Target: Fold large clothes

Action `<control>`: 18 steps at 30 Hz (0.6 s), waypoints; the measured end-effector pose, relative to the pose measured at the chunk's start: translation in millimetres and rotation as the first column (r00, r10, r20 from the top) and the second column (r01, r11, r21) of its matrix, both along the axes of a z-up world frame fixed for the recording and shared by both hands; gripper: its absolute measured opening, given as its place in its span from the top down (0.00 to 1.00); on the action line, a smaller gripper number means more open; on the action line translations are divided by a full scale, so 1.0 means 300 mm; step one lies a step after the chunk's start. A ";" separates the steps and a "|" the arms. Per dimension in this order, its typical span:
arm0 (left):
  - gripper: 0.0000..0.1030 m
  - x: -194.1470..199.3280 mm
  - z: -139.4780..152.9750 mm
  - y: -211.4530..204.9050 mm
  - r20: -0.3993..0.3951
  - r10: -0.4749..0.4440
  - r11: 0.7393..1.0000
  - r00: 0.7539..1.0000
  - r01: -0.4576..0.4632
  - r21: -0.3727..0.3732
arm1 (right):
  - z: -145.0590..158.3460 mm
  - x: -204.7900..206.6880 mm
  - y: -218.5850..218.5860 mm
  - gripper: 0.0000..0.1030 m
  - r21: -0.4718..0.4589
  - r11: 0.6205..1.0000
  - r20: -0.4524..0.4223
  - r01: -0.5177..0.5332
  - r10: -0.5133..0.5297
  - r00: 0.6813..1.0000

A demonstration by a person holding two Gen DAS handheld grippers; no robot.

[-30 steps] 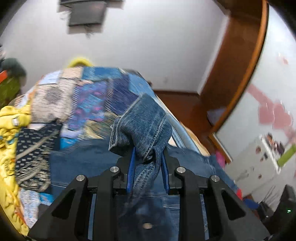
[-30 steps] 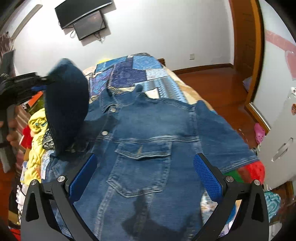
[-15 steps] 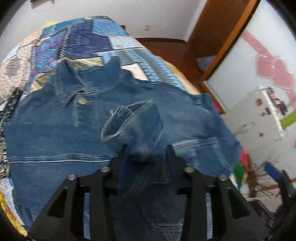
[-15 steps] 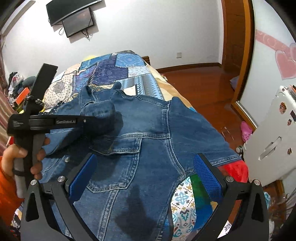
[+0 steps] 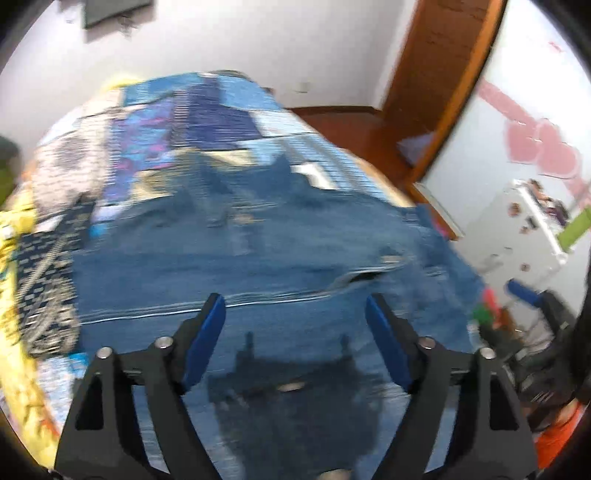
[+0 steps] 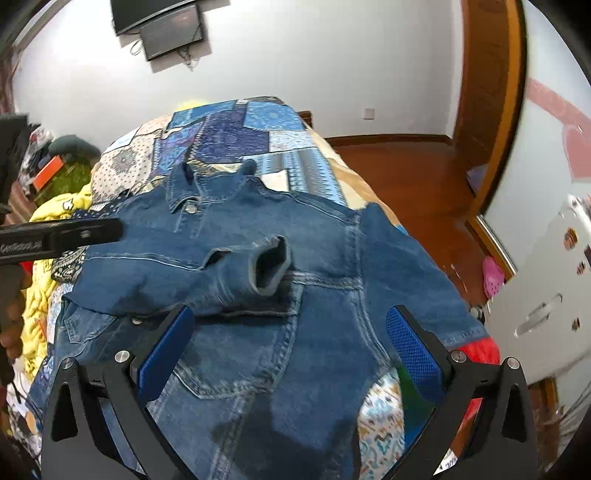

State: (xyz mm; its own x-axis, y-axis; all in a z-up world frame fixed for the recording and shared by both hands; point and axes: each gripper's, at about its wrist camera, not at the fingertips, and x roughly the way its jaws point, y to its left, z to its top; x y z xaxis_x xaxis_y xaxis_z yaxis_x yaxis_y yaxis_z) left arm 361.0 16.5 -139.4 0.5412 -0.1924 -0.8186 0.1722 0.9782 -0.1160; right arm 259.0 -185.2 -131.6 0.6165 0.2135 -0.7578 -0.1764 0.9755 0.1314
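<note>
Room and surface, catalogued left to right in the right wrist view.

At 9 o'clock: a clutter of clothes (image 6: 55,162) and a yellow garment (image 6: 55,210) are heaped beside the bed. The left hand-held gripper (image 5: 295,325) is seen in its own blurred view with jaws opening and nothing between them.

At 11 o'clock: a dark wall screen (image 6: 162,22) is mounted on the white wall (image 6: 314,66).

Centre: the bed is covered by a blue patchwork quilt (image 6: 251,136). The denim jacket (image 6: 325,266) is spread on it, collar toward 12 o'clock, one sleeve (image 6: 236,273) folded across the chest with its cuff open.

At 6 o'clock: the right hand-held gripper (image 6: 288,343) is held wide apart above the jacket's lower front, gripping nothing.

At 2 o'clock: a wooden floor (image 6: 406,173) and a wooden door frame (image 6: 491,92) are recorded.

At 4 o'clock: a white cabinet (image 6: 546,295) stands by the bed.
</note>
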 end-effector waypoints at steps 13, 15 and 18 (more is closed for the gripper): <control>0.17 -0.067 -0.336 0.436 -0.153 0.283 0.955 0.947 -0.264 0.135 | -0.164 0.236 0.191 0.00 -0.093 0.989 -0.167 -0.112 0.096 0.981; 0.17 -0.082 -0.364 0.445 -0.161 0.277 0.958 0.947 -0.258 0.128 | -0.201 0.241 0.192 0.00 -0.124 0.983 -0.206 -0.134 0.107 0.973; 0.15 -0.101 -0.368 0.436 -0.128 0.261 0.960 0.957 -0.243 0.139 | -0.219 0.224 0.184 0.00 -0.196 0.967 -0.222 -0.163 0.118 0.968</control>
